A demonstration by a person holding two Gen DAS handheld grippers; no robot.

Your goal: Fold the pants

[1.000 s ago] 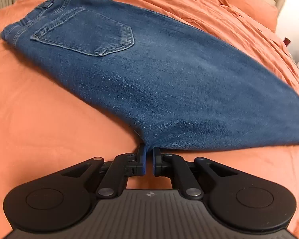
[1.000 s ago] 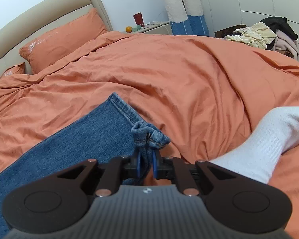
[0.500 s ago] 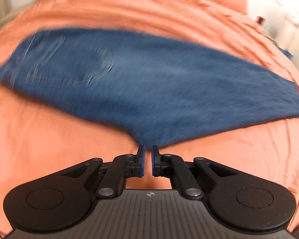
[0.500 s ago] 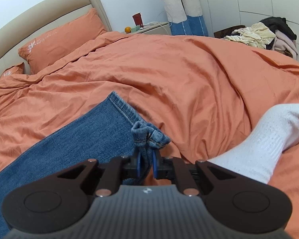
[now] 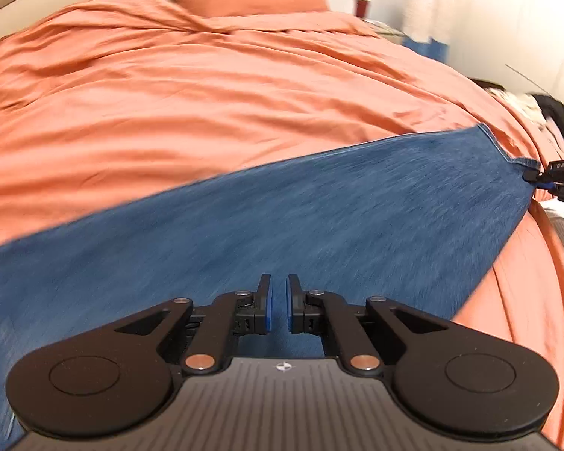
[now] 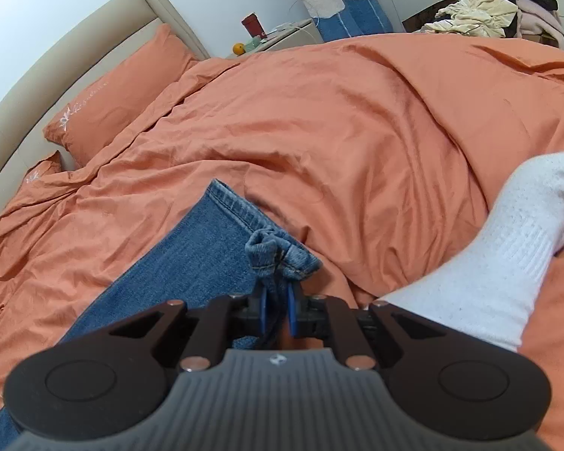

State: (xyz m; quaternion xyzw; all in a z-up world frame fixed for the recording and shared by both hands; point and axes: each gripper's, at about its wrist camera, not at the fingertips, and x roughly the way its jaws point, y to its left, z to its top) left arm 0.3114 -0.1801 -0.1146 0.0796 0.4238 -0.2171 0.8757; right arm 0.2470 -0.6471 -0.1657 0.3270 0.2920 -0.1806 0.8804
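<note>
Blue jeans lie flat on the orange duvet, legs stretched toward the right. My left gripper hovers over the leg cloth with a narrow gap between its fingers and nothing in it. My right gripper is shut on the bunched hem of the jeans. It also shows in the left wrist view at the far right, holding the hem corner.
The orange duvet covers the bed, with pillows by the beige headboard. A foot in a white sock rests on the bed right of my right gripper. A nightstand with a red cup and a clothes pile stand beyond.
My left gripper has let go of the jeans' edge and swung right along the leg toward the hem; the waist and pocket are out of view. My right gripper moved slightly closer, still holding the hem.
</note>
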